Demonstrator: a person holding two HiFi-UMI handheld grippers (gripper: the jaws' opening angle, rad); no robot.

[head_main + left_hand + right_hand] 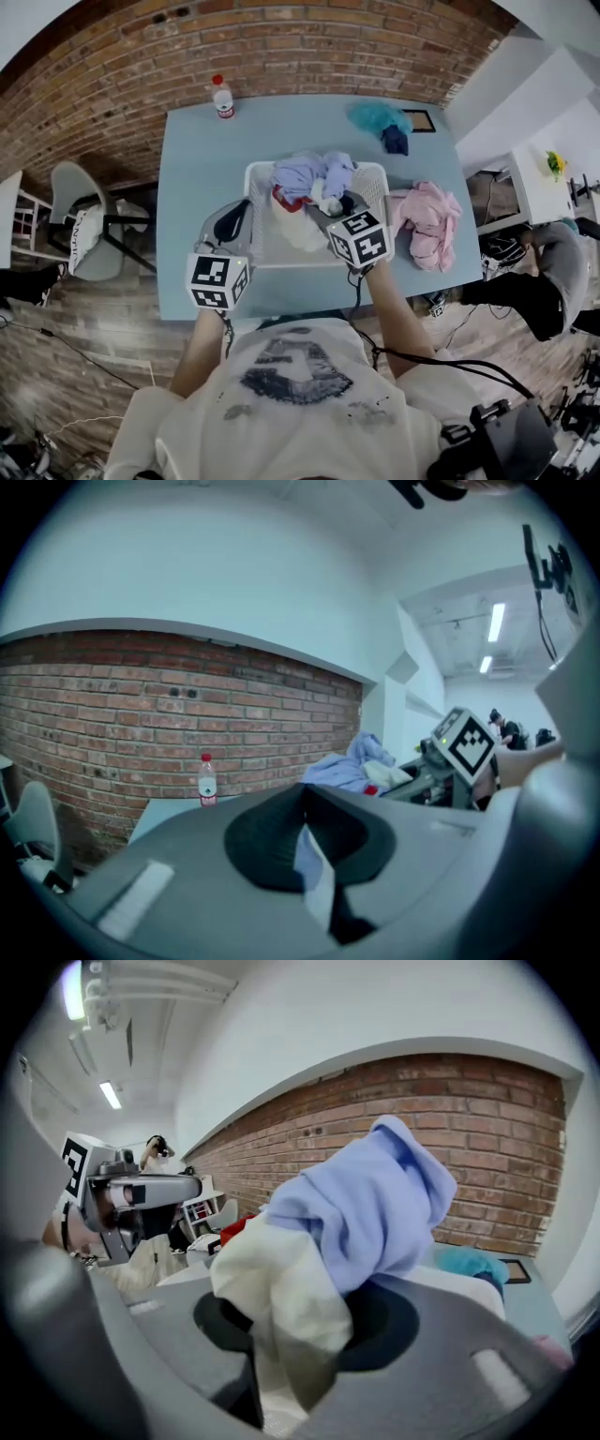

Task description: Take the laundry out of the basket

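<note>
A white mesh basket (255,192) stands in the middle of the light blue table (197,187). In it lie a lavender garment (314,172), something red (284,200) and a cream cloth (298,228). My right gripper (324,214) is over the basket, shut on the cream cloth (281,1307), which hangs from its jaws. The lavender garment (375,1199) bulges just behind the cloth. My left gripper (232,223) hovers at the basket's left rim. Its jaws (302,803) meet at the tips with nothing seen held.
A pink garment (427,223) lies on the table right of the basket. A teal garment (378,116) and a dark blue piece (395,141) lie at the back right, and a bottle (223,97) stands at the back left. A chair (80,220) stands left of the table.
</note>
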